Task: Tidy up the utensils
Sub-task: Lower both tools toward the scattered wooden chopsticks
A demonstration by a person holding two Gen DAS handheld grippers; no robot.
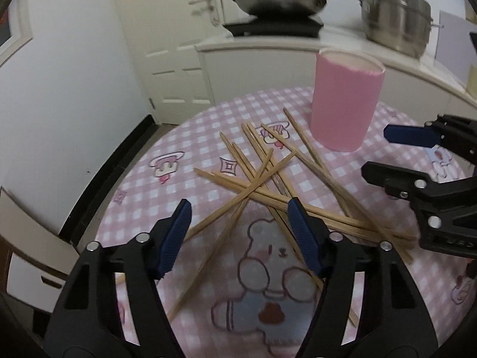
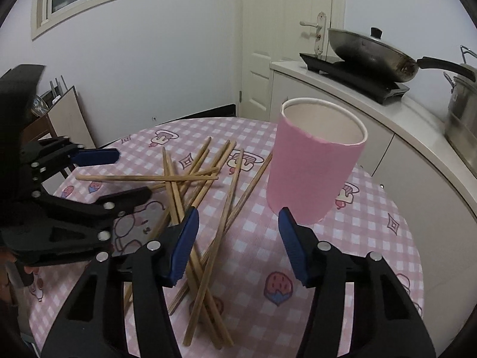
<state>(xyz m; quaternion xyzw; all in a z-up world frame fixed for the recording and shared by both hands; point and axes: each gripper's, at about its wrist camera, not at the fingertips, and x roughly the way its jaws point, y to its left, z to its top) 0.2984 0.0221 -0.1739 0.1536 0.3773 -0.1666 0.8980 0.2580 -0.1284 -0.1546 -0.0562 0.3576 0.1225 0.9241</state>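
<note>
Several chopsticks (image 1: 268,185) lie crossed on the table (image 1: 179,149), beside an upright pink cup (image 1: 342,104). Left gripper (image 1: 240,213) and right gripper (image 2: 238,220) hover over them, jaws apart, grasping nothing. Black fingers (image 1: 304,232) hide some stick ends; exact count unclear.

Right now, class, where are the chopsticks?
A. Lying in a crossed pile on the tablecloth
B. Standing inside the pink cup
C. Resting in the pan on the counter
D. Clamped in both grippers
A: the chopsticks lie crossed on the checked tablecloth beside the pink cup, which is empty.
</note>
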